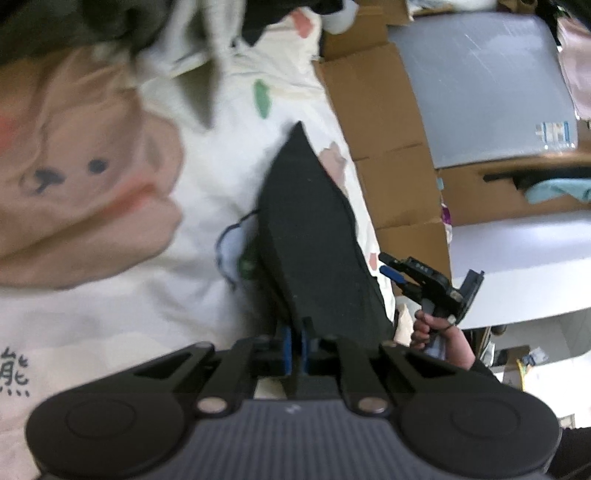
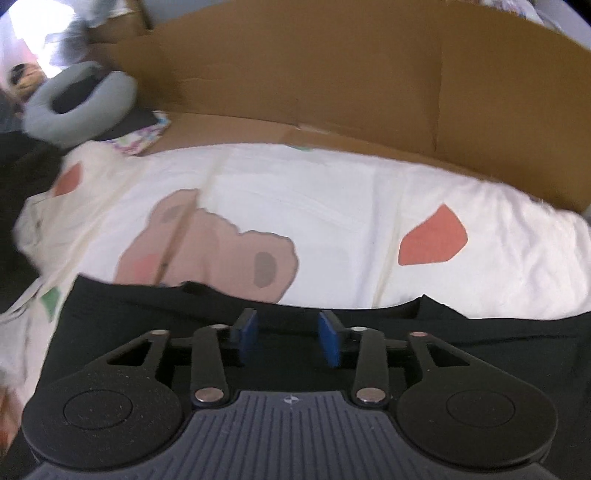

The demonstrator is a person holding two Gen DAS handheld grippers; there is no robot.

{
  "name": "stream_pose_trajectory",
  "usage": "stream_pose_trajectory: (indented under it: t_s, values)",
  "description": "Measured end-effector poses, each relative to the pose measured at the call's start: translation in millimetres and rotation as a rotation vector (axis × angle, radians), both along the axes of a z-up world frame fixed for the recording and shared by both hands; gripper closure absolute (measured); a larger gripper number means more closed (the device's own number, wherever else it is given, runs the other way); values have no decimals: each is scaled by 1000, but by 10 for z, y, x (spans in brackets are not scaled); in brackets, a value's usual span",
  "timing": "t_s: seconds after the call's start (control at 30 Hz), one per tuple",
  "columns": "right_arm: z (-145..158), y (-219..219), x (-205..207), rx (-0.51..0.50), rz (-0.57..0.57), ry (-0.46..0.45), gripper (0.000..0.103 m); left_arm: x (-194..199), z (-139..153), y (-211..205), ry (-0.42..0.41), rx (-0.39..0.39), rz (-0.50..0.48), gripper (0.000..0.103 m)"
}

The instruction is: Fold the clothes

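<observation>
A black garment [image 1: 310, 236] runs up from my left gripper [image 1: 294, 341], whose blue pads are shut on its edge, and ends in a pointed corner over the bed. In the right wrist view the same black garment [image 2: 147, 317] lies spread across the near part of the bed. My right gripper [image 2: 288, 334] hangs just over it with its blue pads [image 2: 248, 332] apart and nothing pinched between them. From the left wrist view, the right gripper [image 1: 393, 271] shows at the bed's right edge, held by a hand [image 1: 432, 332].
A white sheet [image 2: 332, 206] printed with pink bears and coloured patches covers the bed. Cardboard boxes [image 1: 384, 122] line the far side. A grey neck pillow [image 2: 77, 110] and a pile of grey and dark clothes [image 1: 110, 29] lie at the bed's end.
</observation>
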State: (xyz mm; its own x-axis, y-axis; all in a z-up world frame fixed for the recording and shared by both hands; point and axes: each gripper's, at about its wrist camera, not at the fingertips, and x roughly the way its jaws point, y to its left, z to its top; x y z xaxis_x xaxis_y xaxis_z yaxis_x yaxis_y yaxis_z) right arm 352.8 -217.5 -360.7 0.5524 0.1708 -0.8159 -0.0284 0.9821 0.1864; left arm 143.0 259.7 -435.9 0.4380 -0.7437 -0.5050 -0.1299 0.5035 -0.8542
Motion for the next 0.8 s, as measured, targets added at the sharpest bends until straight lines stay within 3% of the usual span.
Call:
stream_pose_trajectory:
  t_s: [0.3, 0.37, 0.47, 0.7, 0.8]
  values:
    - [474, 198, -689, 22, 168, -13, 50, 195, 405, -266, -19, 6, -24, 98]
    - [559, 323, -862, 15, 219, -22, 43, 232, 477, -323, -20, 8, -30, 98]
    - [653, 548, -1102, 4, 305, -30, 40, 289, 573, -401, -15, 17, -37, 98]
    - [826, 957, -1491, 61, 407, -34, 37, 365, 668, -530, -10, 18, -45, 98]
    - [905, 1079, -1563, 142, 393, 2, 35, 382, 676, -576, -1, 0, -40, 98]
